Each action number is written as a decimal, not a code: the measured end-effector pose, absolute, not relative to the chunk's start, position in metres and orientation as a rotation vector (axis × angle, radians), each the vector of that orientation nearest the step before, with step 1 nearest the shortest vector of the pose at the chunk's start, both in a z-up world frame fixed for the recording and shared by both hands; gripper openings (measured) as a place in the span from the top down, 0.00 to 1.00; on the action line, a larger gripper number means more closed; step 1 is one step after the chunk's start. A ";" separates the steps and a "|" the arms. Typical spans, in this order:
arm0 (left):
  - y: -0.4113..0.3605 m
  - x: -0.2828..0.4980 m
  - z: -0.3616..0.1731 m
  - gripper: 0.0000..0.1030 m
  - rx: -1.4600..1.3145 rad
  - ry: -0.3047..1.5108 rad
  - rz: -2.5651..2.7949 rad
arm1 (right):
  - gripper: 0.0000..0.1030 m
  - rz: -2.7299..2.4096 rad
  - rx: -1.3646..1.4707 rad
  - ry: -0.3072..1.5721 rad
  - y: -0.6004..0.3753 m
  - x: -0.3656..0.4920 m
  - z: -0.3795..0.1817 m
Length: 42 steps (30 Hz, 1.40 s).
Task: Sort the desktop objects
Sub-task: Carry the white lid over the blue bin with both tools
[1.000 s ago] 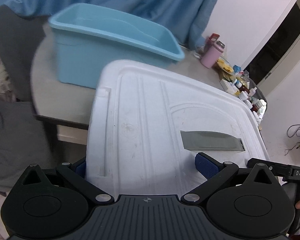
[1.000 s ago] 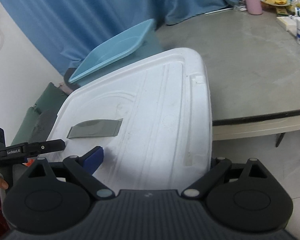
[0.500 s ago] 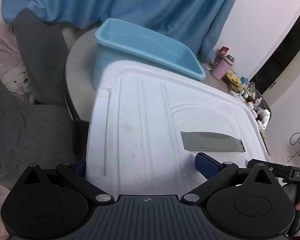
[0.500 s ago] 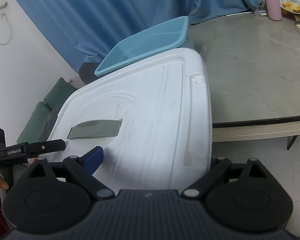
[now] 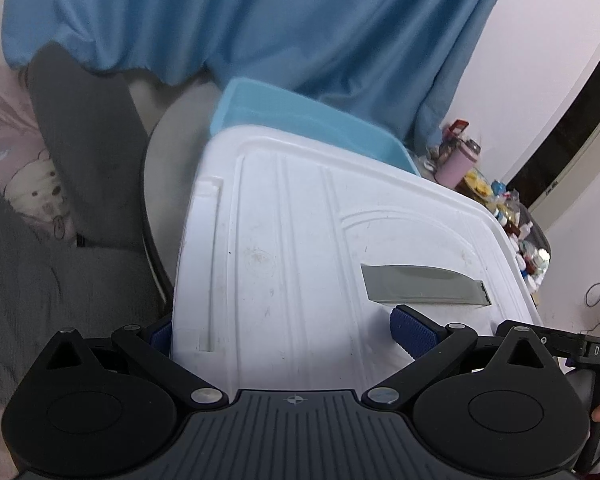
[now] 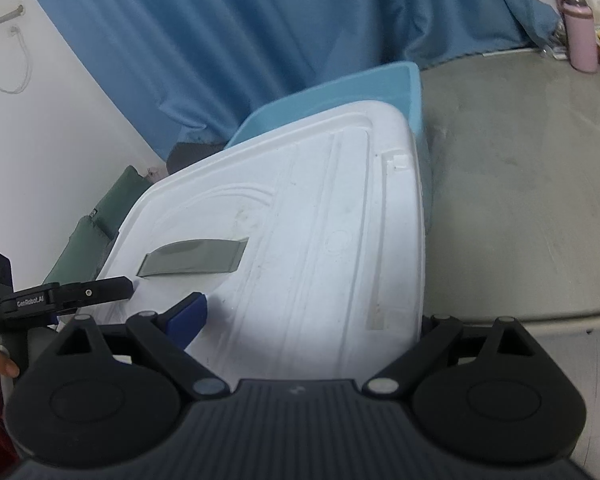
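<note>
I've raised the white lid (image 5: 320,248) toward the blue bin (image 5: 300,124) (likely its cover). Left gripper (image 5: 284,330) and right gripper (image 6: 312,314) each pinch a near edge between wide-spread jaws.

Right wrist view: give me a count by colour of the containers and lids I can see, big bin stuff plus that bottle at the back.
White lid, held at its near edge by both grippers: 1
Light blue bin behind it: 1
Pink bottle at the table's far side: 1
Total: 3
</note>
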<state>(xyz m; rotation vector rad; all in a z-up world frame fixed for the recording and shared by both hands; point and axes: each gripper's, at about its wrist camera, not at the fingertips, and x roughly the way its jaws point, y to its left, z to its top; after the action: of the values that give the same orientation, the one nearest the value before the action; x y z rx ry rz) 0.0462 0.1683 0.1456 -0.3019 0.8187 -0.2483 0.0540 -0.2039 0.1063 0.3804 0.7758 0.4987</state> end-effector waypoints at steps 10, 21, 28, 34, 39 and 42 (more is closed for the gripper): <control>0.176 0.122 0.155 0.00 -0.284 0.808 -0.269 | 0.08 0.502 0.378 0.770 -0.202 0.119 0.109; 0.170 0.205 0.155 0.00 -0.292 0.825 -0.293 | 0.08 0.467 0.382 0.768 -0.197 0.169 0.114; 0.169 0.255 0.158 0.00 -0.281 0.840 -0.310 | 0.08 0.448 0.397 0.769 -0.192 0.200 0.116; 0.168 0.288 0.153 0.00 -0.284 0.853 -0.322 | 0.08 0.433 0.403 0.777 -0.190 0.222 0.114; 0.171 0.307 0.144 0.00 -0.289 0.871 -0.323 | 0.08 0.427 0.411 0.796 -0.188 0.239 0.111; 0.173 0.317 0.138 0.00 -0.299 0.877 -0.322 | 0.08 0.425 0.417 0.804 -0.188 0.248 0.109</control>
<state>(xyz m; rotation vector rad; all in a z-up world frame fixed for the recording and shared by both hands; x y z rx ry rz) 0.3172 0.1734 0.1380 -0.2988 0.8767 -0.3222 0.2480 -0.1877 0.1092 0.4172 0.8038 0.4247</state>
